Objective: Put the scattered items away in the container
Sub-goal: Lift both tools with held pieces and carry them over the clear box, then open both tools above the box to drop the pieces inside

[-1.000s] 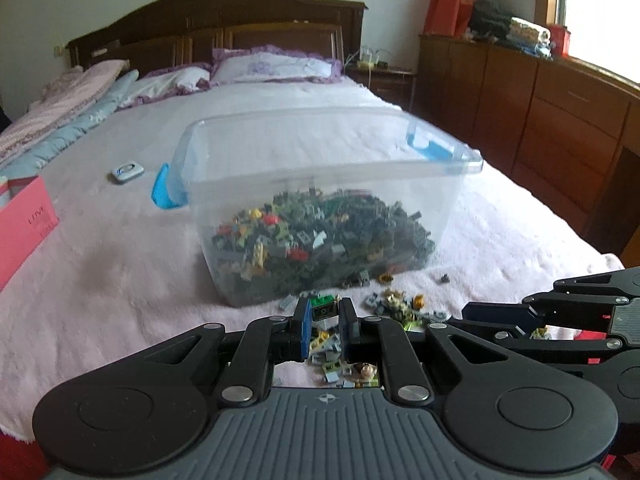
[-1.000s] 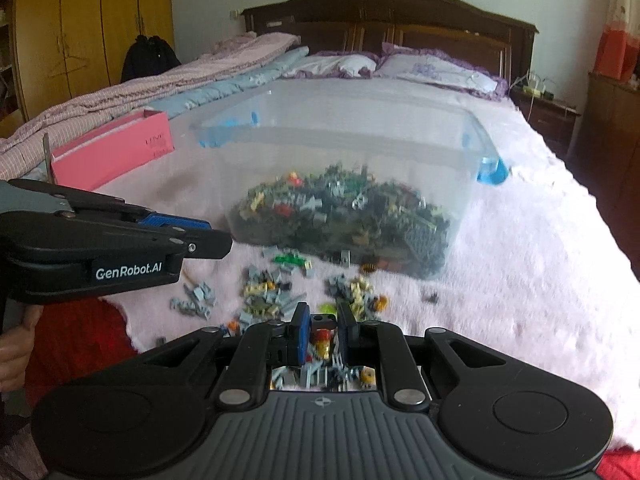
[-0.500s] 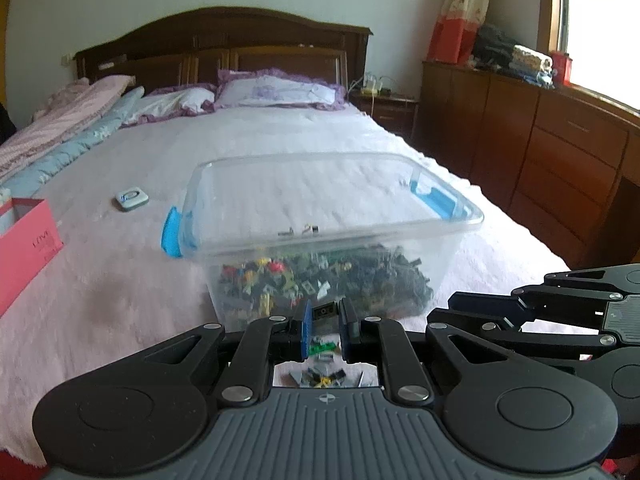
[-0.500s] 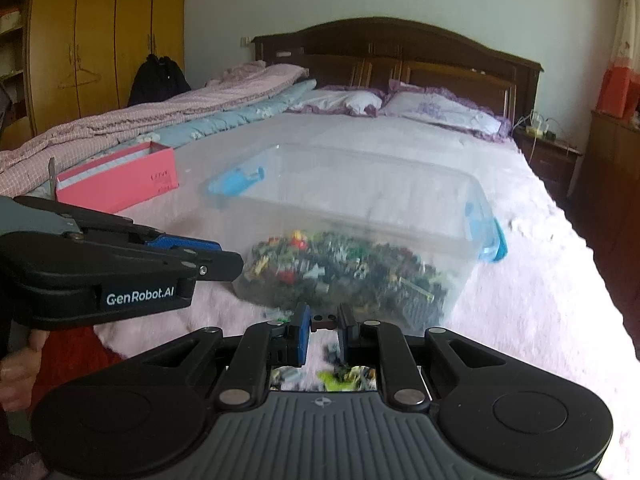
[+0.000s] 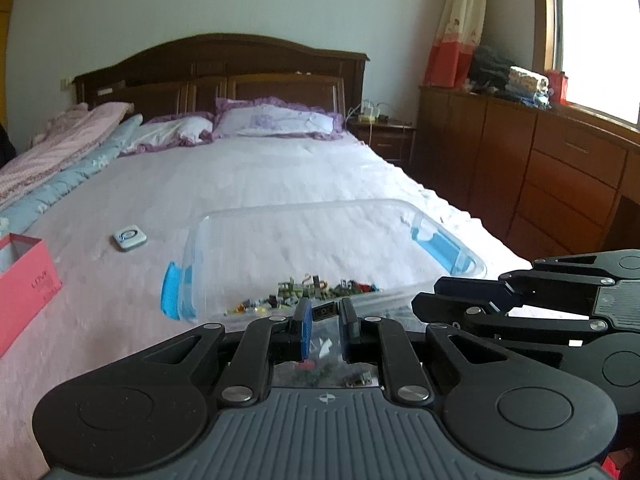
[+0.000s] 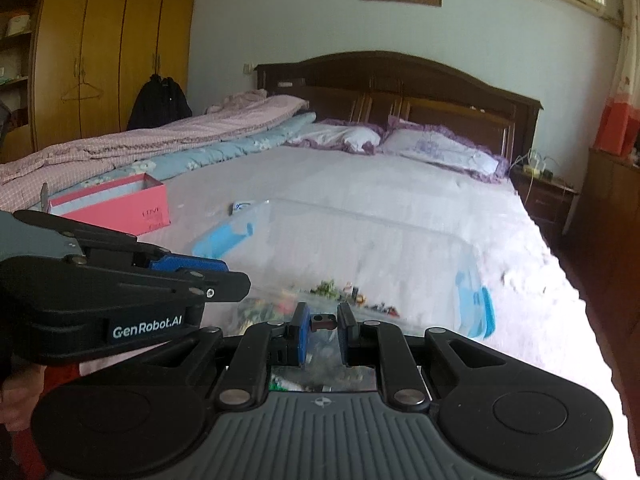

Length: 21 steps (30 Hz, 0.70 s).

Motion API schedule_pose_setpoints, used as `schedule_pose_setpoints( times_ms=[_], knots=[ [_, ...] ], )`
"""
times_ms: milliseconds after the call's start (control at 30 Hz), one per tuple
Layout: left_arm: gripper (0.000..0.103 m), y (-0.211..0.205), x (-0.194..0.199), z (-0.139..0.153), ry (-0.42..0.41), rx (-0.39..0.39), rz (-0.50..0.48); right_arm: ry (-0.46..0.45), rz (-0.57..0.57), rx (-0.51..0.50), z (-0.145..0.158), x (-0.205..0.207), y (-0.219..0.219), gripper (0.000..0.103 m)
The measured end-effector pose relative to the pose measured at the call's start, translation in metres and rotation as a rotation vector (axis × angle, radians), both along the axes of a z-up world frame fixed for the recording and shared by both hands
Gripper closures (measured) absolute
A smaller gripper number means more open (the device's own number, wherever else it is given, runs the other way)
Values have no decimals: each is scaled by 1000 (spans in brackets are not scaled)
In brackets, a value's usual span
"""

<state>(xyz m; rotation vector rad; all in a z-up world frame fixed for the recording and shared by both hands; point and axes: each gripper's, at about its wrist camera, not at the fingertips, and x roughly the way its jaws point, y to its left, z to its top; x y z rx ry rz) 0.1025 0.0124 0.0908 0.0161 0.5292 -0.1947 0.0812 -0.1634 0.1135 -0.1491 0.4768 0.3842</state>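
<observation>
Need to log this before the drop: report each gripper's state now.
Left gripper: closed on a small dark brick.
Right gripper: closed on a small dark brown piece.

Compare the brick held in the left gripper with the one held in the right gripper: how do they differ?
Colour: the left brick looks black, while the right brick looks dark reddish brown. Shape: the left brick shows a blocky flat face, while the right brick looks like a thinner bar across the gap. Shared: each is small, pinched at the fingertips of its gripper, left and right, and raised near the bin.
</observation>
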Motion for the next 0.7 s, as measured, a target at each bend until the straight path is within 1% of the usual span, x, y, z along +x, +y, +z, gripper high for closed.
schedule_pose_setpoints(
  times_ms=[167,333,400,467,500,533,567,700],
  knots=[
    [87,-1,16,5,-21,12,0,-26,7,-6,7,15,2,87],
    [87,-4,43,10,-40,27,3,-38,-5,-1,10,42,3,87],
    [87,-6,55,10,-34,35,-1,-41,-12,1,11,53,3,87],
    [78,-7,65,9,-15,45,-3,-46,-26,-3,12,62,3,86],
    [75,-7,69,8,-7,45,7,-48,-36,-6,12,66,3,84],
    [68,-5,71,8,-3,41,16,-50,-47,-9,12,70,3,81],
    [63,-4,72,8,-1,36,22,-51,-54,-9,12,73,2,81],
    [54,3,65,7,4,27,36,-51,-64,-2,11,71,-5,79]
  ],
)
